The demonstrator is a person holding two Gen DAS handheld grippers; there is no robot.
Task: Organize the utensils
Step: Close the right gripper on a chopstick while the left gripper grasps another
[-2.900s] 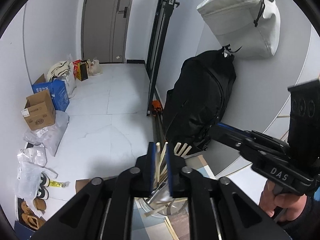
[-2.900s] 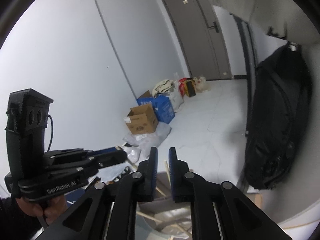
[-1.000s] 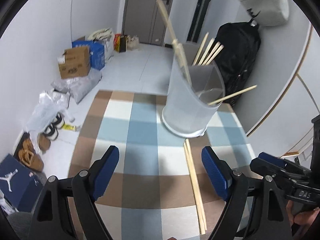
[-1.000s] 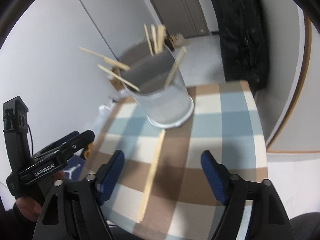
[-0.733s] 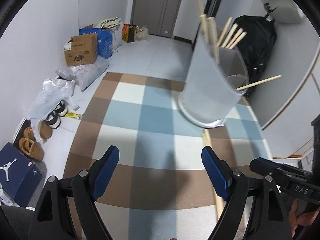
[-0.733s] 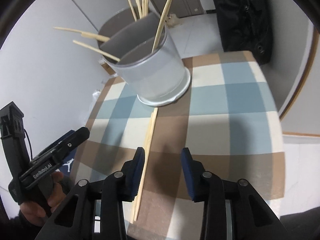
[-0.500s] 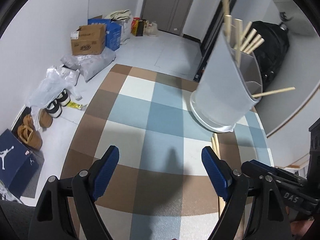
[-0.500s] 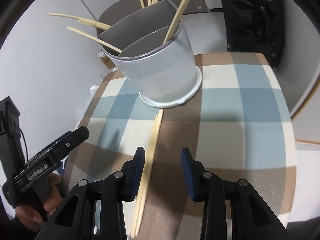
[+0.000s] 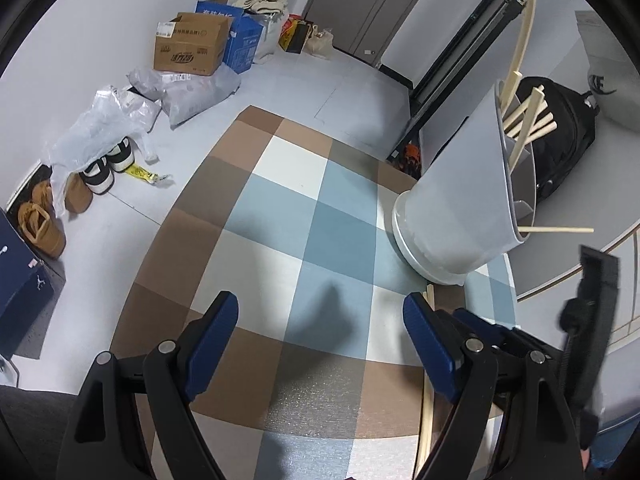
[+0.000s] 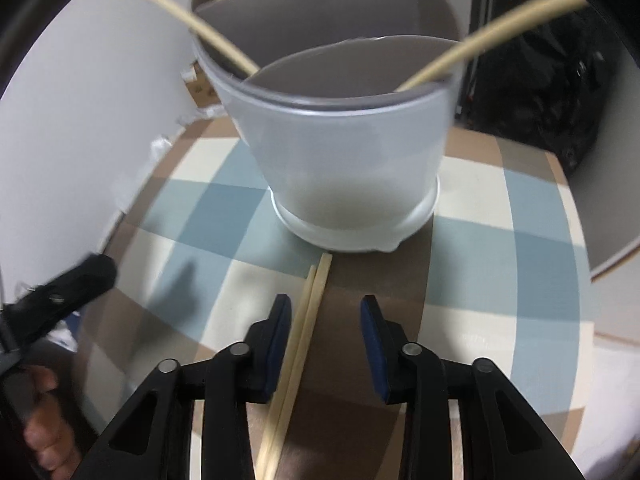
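Chopsticks (image 10: 298,344), pale wooden sticks, lie seemingly untouched between narrowing right tongs (image 10: 324,344); left tongs (image 9: 320,336) gape empty.

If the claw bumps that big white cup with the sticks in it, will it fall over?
Probably not easily. The white cup stands on a wide foot ring on the checked mat, which should steady it. But it is tall, and the sticks lean out over its rim, so a hard knock up high might tip it. It looks like thin plastic, so likely light enough to slide.
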